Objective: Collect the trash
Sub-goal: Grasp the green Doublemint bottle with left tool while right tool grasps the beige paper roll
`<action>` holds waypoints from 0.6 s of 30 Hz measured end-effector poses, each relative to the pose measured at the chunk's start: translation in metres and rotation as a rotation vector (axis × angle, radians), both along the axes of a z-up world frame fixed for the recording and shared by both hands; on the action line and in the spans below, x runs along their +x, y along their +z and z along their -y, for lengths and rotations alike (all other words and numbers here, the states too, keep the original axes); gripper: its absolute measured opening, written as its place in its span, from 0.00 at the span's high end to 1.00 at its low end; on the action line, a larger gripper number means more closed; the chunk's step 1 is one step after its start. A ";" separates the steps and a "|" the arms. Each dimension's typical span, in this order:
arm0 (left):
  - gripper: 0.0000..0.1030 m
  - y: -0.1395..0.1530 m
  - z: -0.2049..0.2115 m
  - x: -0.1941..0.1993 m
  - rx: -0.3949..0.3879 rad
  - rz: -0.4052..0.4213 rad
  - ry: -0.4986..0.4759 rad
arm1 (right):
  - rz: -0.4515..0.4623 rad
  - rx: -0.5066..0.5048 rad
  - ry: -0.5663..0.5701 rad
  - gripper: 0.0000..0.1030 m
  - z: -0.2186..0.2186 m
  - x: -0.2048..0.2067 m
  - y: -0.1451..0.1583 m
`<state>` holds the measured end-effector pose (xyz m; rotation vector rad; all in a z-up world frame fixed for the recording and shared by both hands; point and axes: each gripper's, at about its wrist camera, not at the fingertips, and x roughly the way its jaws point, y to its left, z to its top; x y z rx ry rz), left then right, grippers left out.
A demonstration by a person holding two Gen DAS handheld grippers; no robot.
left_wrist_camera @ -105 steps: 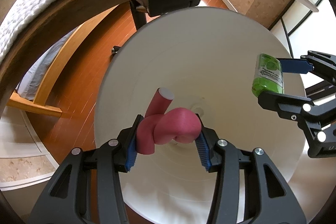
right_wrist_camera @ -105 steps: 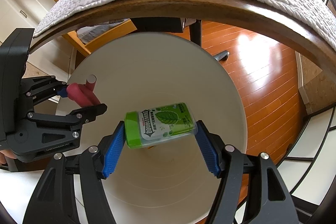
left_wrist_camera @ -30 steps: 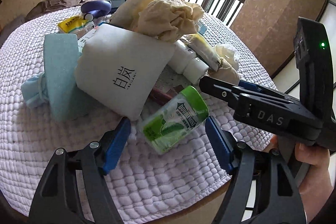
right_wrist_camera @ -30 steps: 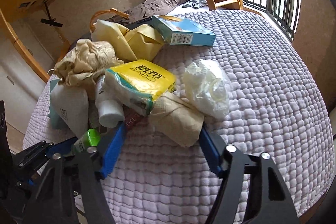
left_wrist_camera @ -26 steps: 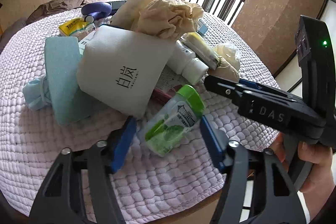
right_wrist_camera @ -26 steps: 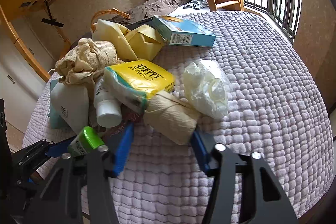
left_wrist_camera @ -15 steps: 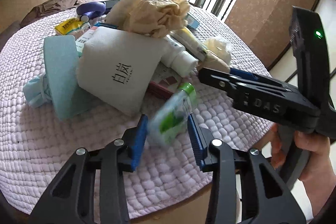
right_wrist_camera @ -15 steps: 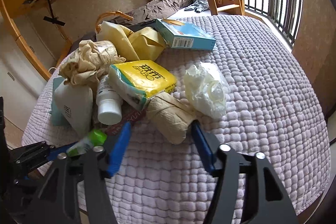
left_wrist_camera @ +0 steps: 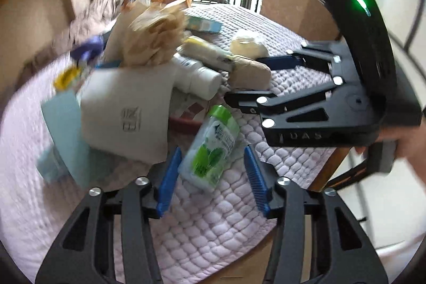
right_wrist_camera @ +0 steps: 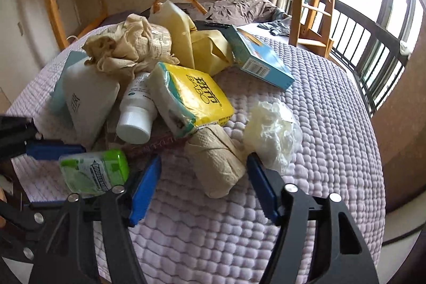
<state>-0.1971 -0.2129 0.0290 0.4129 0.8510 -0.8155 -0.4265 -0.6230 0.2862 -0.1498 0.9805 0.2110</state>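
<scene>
Left tool [left_wrist_camera: 210, 175] gapes around green plastic gum bottle [left_wrist_camera: 210, 151]: light, rigid, slick; pinch mid-body. Right tool [right_wrist_camera: 203, 188] released, straddling soft beige paper-towel wad [right_wrist_camera: 215, 164] on desk [right_wrist_camera: 332, 124].

"babo" on yellow pack [right_wrist_camera: 195, 95]

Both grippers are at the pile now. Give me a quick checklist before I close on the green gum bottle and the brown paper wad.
1. Left gripper open around the green gum bottle: ok.
2. Bottle centred between the left fingers: not ok, it sits nearer the left finger and lies tilted.
3. Right gripper open around the brown paper wad: ok.
4. White plastic wad out of the right grip: cannot tell, it lies against the right finger.
5. Grippers apart from each other: ok, though close.
6. Left view sharp enough to judge contact: not ok, blurred.
</scene>
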 end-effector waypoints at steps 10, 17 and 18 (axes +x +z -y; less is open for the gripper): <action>0.59 -0.006 0.019 -0.004 0.089 0.052 -0.063 | -0.006 0.045 -0.014 0.59 0.012 -0.005 0.007; 0.60 -0.002 0.000 0.000 0.008 -0.035 -0.028 | -0.002 0.087 -0.029 0.59 0.014 -0.017 0.018; 0.60 -0.002 -0.003 0.000 -0.003 -0.043 -0.022 | -0.004 0.090 -0.032 0.59 0.013 -0.020 0.019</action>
